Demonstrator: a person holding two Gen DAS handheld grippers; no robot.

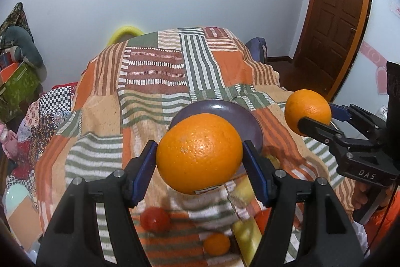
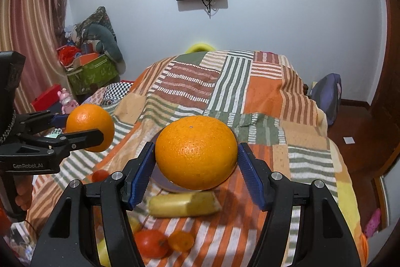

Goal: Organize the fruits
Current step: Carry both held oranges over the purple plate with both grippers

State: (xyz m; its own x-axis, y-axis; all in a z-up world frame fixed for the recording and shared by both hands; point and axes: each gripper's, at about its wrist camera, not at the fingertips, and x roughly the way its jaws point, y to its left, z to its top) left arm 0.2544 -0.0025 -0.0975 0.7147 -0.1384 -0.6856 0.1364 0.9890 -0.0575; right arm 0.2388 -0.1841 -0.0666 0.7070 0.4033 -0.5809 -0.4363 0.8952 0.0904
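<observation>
- Above the striped bed cover (image 1: 155, 81), left tool (image 1: 200, 154) clamps an orange (image 1: 200, 152).
- Right tool (image 2: 196, 157) clamps a second orange (image 2: 196, 154) over the purple plate (image 1: 220, 108).

Two large oranges (image 2: 196, 152) (image 2: 90, 126), one purple plate (image 1: 220, 108), one banana (image 2: 183, 204), one tomato (image 2: 151, 243).

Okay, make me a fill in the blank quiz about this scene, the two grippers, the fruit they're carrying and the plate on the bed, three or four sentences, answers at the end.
1. The left gripper and the right gripper each hold an ______.
2. The plate on the striped blanket is ______ in colour.
3. The pads on the gripper fingers are ______.
4. Below the right gripper's load, the yellow fruit lying beside the plate is a ______.

Answers: orange; purple; blue; banana
</observation>
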